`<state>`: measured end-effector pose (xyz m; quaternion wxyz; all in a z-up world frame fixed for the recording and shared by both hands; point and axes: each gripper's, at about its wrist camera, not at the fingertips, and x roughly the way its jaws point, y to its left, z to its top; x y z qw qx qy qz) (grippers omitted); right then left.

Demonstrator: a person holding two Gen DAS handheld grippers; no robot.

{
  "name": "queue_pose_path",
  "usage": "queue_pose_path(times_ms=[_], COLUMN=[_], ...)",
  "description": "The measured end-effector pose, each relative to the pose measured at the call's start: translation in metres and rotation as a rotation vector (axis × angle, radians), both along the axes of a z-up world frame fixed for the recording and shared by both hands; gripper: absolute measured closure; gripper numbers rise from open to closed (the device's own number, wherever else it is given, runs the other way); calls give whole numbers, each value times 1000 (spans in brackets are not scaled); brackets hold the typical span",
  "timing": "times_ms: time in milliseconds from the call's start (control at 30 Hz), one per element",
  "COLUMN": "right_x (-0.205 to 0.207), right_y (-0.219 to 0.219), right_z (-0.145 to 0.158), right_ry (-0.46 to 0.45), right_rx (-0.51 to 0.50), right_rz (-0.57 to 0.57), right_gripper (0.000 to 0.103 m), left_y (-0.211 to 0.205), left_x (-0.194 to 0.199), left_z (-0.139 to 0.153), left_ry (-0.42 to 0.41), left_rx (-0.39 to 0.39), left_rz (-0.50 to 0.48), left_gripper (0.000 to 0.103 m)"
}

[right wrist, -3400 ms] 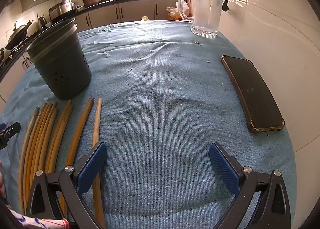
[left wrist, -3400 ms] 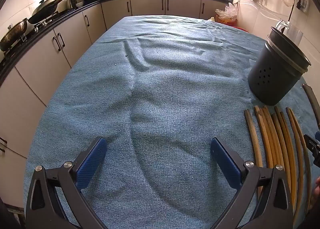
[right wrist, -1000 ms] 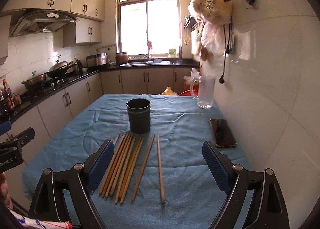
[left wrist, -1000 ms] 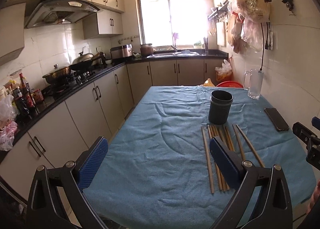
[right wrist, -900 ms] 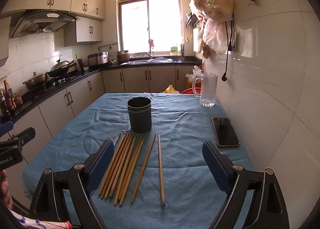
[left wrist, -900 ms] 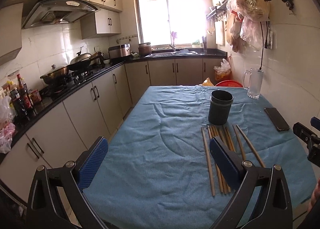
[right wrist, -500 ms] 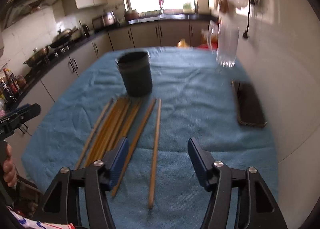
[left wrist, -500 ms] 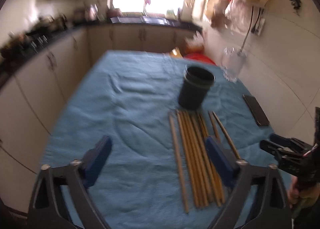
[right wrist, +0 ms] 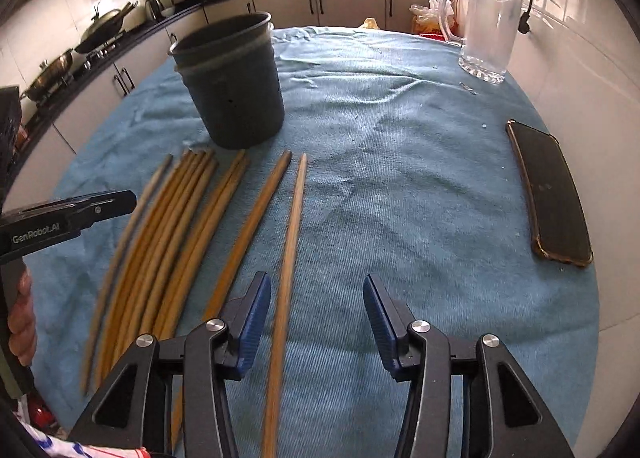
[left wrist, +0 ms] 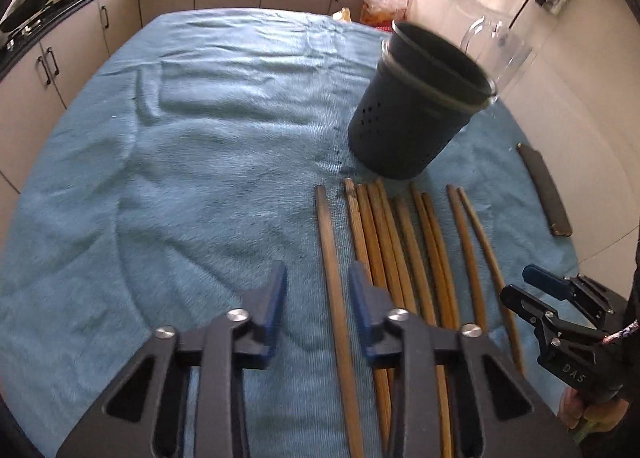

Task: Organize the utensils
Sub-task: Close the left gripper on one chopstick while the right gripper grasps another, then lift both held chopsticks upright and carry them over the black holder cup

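Several wooden chopsticks (left wrist: 400,242) lie side by side on the blue cloth, in front of a dark perforated holder (left wrist: 416,114) that stands upright. My left gripper (left wrist: 316,298) hovers low over the leftmost chopstick (left wrist: 330,242). Its jaws are closing, with that stick between the pads and a gap on both sides. My right gripper (right wrist: 316,310) is over the rightmost chopstick (right wrist: 290,242). Its jaws are closing too, and the stick runs between them close to the left pad (right wrist: 256,310), untouched. The holder (right wrist: 232,90) is beyond the sticks.
A black phone (right wrist: 552,194) lies near the cloth's right edge by the tiled wall. A glass pitcher (right wrist: 484,30) stands at the far right. Kitchen cabinets (left wrist: 80,30) run along the left and back. Bare blue cloth (left wrist: 180,178) spreads left of the chopsticks.
Both grippers have come down from a high view of the kitchen and tilted towards the table, ending just above the chopsticks. Both pairs of jaws have narrowed, the left more.
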<state>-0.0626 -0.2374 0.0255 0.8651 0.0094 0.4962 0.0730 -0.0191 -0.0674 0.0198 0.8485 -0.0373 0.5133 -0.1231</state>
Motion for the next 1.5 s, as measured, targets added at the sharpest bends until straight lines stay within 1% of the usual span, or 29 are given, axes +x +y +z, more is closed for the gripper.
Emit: queue_pose_path(times_ms=[33, 100, 167, 333, 433, 500, 567, 600, 633, 700, 800, 967, 1067, 1233, 1400, 1500], right_x=[3, 10, 17, 39, 55, 68, 74, 76, 77, 76, 66, 36, 11, -34, -72, -90], right_y=[1, 4, 5, 8, 12, 13, 16, 17, 19, 17, 10, 1, -1, -2, -4, -3], right_z=[-2, -3, -3, -1, -2, -1, 0, 0, 0, 1, 16, 56, 83, 119, 140, 151], right_ry=[4, 6, 10, 35, 58, 81, 82, 79, 74, 63, 11, -112, -194, -314, -401, -449], right_rx=[-13, -41, -60, -86, -102, -89, -87, -87, -90, -76, -5, 79, 88, 99, 100, 82], right_rz=[0, 2, 2, 1, 2, -4, -8, -5, -3, -6, -25, -38, -46, -38, -40, -41], right_gripper=[56, 59, 65, 66, 66, 69, 79, 92, 95, 96, 96, 96, 96, 96, 96, 96], left_y=[-1, -4, -3, 1, -2, -6, -7, -7, -7, -4, 1, 13, 18, 21, 14, 9], left_x=[3, 7, 10, 20, 26, 28, 29, 29, 29, 26, 15, -23, -54, -102, -146, -163], left_z=[-2, -2, -3, -2, -3, -3, -4, -3, -3, -2, 13, 63, 94, 131, 157, 166], left_ry=[5, -10, -8, 12, 12, 4, -9, -16, -22, -32, -82, -213, -294, -411, -520, -581], left_rx=[7, 26, 24, -3, 7, 21, 20, 18, 21, 12, 0, -31, -58, -81, -82, -70], left_rz=[-4, -5, -6, -7, -11, -21, -24, -24, -24, -15, 2, 2, 1, -7, -22, -26], left_gripper=[83, 86, 90, 91, 91, 91, 91, 92, 95, 96, 96, 96, 96, 96, 96, 96])
